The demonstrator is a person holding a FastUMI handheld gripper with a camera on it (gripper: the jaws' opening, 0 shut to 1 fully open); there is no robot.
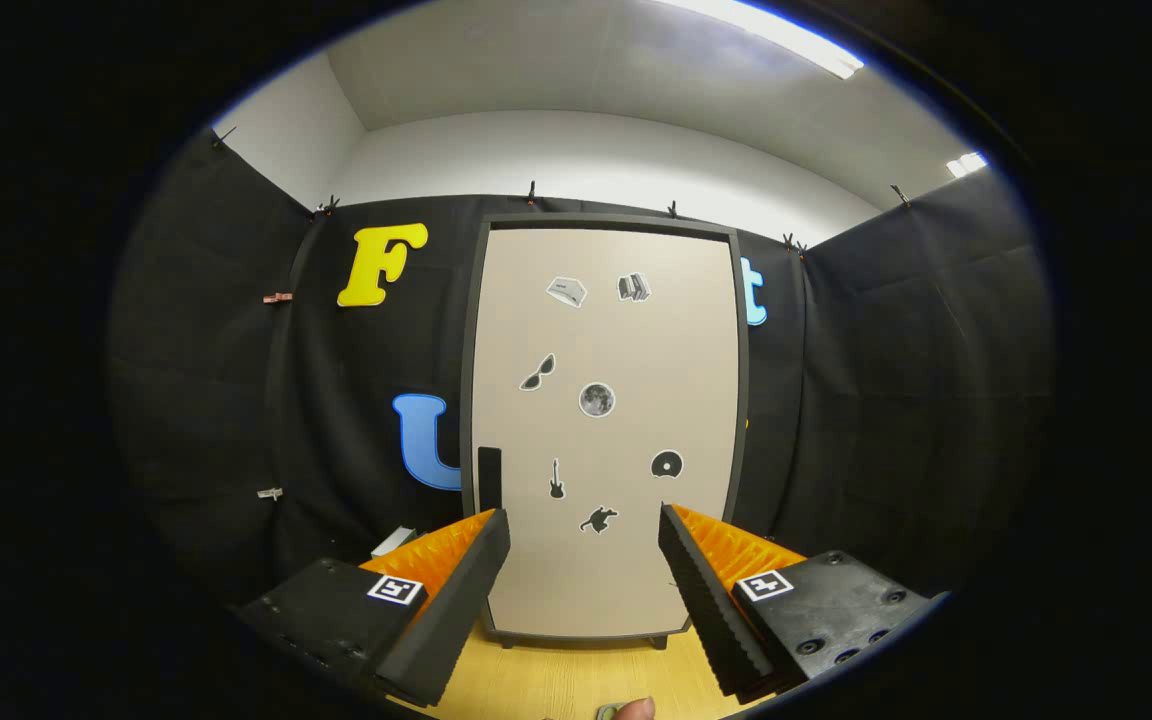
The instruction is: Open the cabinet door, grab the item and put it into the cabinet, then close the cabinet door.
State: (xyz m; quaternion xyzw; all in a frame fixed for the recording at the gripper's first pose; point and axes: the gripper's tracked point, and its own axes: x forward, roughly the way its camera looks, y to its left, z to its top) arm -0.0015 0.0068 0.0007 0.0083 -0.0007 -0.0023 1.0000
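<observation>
A tall beige cabinet [604, 430] with a dark frame stands straight ahead on the wooden table, its door shut. A black handle [489, 478] sits on the door's left edge, just above my left fingertip. Several small stickers dot the door. My gripper [584, 525] is open, its two orange-and-black fingers spread wide with nothing between them, held a short way in front of the cabinet's lower part. A small white item [393, 541] lies on the table left of the cabinet, partly hidden behind my left finger [456, 590].
The light wooden tabletop [576, 680] runs from the cabinet toward me. A person's fingertip [633, 709] shows at the near edge between the fingers. Black cloth walls close in the booth on the left, back and right.
</observation>
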